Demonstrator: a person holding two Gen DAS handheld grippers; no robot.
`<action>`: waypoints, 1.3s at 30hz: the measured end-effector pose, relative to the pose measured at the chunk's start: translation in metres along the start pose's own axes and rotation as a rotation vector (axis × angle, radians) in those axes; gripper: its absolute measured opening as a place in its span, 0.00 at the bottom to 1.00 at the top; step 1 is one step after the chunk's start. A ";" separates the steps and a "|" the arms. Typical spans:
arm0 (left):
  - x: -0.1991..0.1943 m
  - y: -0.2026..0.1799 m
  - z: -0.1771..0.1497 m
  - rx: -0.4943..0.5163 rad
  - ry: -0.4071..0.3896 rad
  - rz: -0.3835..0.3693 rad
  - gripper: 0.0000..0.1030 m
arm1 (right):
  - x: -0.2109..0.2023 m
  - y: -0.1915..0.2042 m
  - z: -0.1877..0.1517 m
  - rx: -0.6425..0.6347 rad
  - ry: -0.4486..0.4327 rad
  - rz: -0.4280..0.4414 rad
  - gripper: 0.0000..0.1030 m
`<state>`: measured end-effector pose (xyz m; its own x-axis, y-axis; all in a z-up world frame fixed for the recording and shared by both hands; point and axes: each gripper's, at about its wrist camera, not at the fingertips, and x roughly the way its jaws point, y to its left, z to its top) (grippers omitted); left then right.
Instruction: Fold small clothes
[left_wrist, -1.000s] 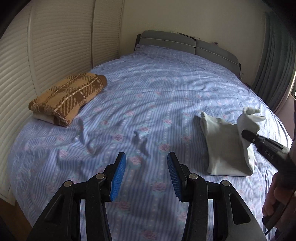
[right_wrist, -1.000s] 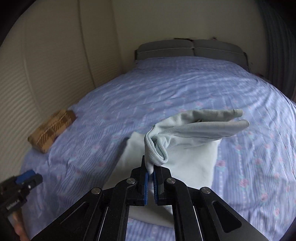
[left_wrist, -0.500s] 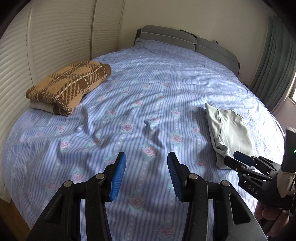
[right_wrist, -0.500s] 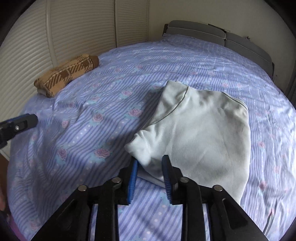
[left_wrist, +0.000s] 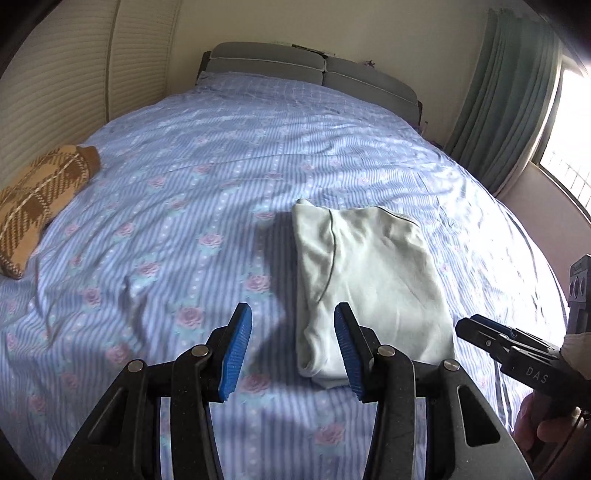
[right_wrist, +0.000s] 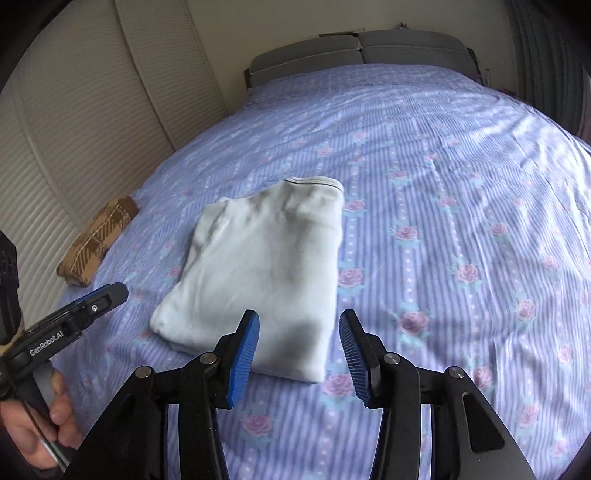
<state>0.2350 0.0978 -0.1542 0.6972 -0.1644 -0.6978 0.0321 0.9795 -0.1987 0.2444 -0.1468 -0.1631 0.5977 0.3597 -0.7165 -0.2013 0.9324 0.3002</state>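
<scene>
since a second ago my right gripper (right_wrist: 299, 354) has let go of the pale grey folded cotton garment (right_wrist: 258, 273); its fingers have just been opening, nothing between them. left gripper (left_wrist: 291, 350) is parted, empty. it lies flat on the striped floral bed sheet (right_wrist: 461, 184), fold apparently finished.

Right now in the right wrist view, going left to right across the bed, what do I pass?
Left tool held in a hand → brown plaid knitted garment → folded pale white garment → bare floral striped blue bedsheet.
</scene>
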 end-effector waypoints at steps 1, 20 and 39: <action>0.007 -0.005 0.001 0.009 0.010 0.005 0.45 | 0.004 -0.004 -0.001 0.004 0.016 0.002 0.45; -0.003 -0.013 -0.031 -0.185 0.039 -0.014 0.47 | 0.000 -0.030 0.016 -0.017 0.050 0.108 0.45; 0.037 -0.010 -0.051 -0.497 0.095 -0.041 0.46 | 0.067 -0.046 0.072 0.028 0.191 0.227 0.45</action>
<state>0.2242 0.0762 -0.2126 0.6338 -0.2338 -0.7373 -0.3025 0.8024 -0.5145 0.3495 -0.1681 -0.1800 0.3828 0.5615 -0.7336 -0.2905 0.8270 0.4814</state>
